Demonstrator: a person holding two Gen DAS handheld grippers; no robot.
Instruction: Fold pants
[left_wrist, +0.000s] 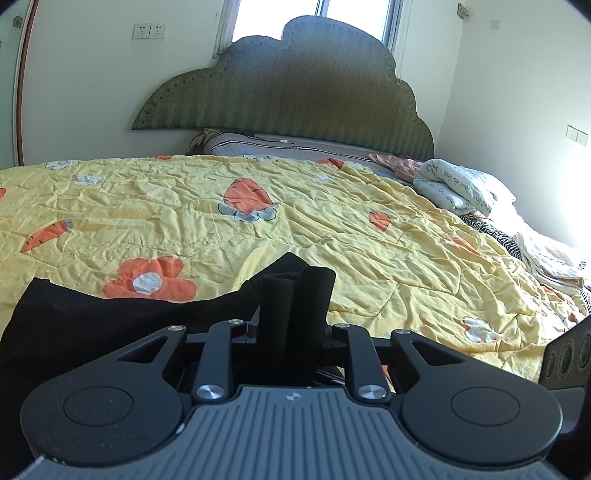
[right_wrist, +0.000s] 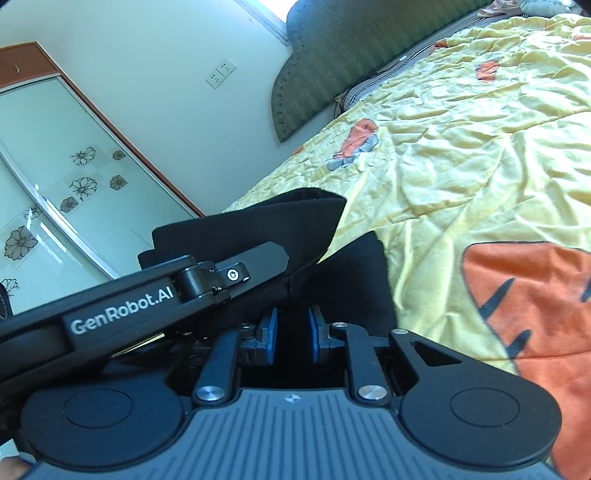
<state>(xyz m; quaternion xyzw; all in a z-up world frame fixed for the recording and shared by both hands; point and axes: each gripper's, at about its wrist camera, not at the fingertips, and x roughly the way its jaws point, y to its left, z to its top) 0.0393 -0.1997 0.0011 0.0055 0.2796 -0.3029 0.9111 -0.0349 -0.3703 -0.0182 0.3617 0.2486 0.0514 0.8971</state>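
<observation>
Nearest, both grippers pinch the black pants. The left gripper (left_wrist: 295, 284) has its dark fingers (left_wrist: 314, 295) pressed together on a raised edge of the pants (left_wrist: 92, 317), which sag away to the left over the quilt (left_wrist: 332, 229). The right gripper (right_wrist: 291, 328) nips the cloth between its blue pads (right_wrist: 271, 332), close beside the other tool. Holding one edge at two points probably keeps it taut for laying a fold. Farther off lie a pillow (left_wrist: 236, 146) and the headboard (left_wrist: 295, 92); no containers are in view.
</observation>
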